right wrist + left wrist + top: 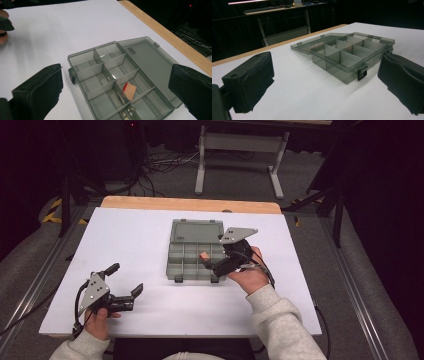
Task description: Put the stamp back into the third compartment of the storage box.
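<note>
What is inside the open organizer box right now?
The box holds one small tan piece with a red edge, leaning in a compartment beside the lid. The other visible compartments look empty. The nearest compartments are cut off in the right gripper view and hidden under the right gripper from above.

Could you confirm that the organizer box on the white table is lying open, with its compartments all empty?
Not quite: the box does lie open on the table, but one compartment holds a small tan piece with a red edge, as the right gripper view shows.
</note>
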`<state>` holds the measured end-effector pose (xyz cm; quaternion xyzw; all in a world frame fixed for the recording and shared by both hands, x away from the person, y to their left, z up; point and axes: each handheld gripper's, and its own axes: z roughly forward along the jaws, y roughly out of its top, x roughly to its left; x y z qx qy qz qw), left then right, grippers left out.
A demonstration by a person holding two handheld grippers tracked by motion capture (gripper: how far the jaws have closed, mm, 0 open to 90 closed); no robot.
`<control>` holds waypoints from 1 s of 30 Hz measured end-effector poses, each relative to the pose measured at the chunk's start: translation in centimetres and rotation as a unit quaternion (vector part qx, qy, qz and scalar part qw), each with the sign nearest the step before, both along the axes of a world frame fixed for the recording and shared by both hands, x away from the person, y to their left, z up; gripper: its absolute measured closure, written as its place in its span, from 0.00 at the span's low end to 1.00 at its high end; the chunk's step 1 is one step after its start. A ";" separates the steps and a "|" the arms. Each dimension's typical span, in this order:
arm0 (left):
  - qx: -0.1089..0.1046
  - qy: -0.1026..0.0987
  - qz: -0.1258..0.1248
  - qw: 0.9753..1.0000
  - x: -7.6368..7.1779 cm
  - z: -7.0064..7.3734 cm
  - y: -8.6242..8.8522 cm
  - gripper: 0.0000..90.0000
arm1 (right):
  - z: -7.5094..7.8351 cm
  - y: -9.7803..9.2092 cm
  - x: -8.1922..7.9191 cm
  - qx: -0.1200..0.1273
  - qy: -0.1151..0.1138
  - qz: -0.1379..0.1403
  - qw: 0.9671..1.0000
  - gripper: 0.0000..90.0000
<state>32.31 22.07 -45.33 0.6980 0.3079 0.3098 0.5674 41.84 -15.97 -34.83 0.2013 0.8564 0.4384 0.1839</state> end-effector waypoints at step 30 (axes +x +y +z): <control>-0.002 -0.004 0.006 1.000 -0.1 0.1 0.0 0.02 | -5.5 -8.4 -6.2 0.162 -0.055 -0.059 0.984 0.00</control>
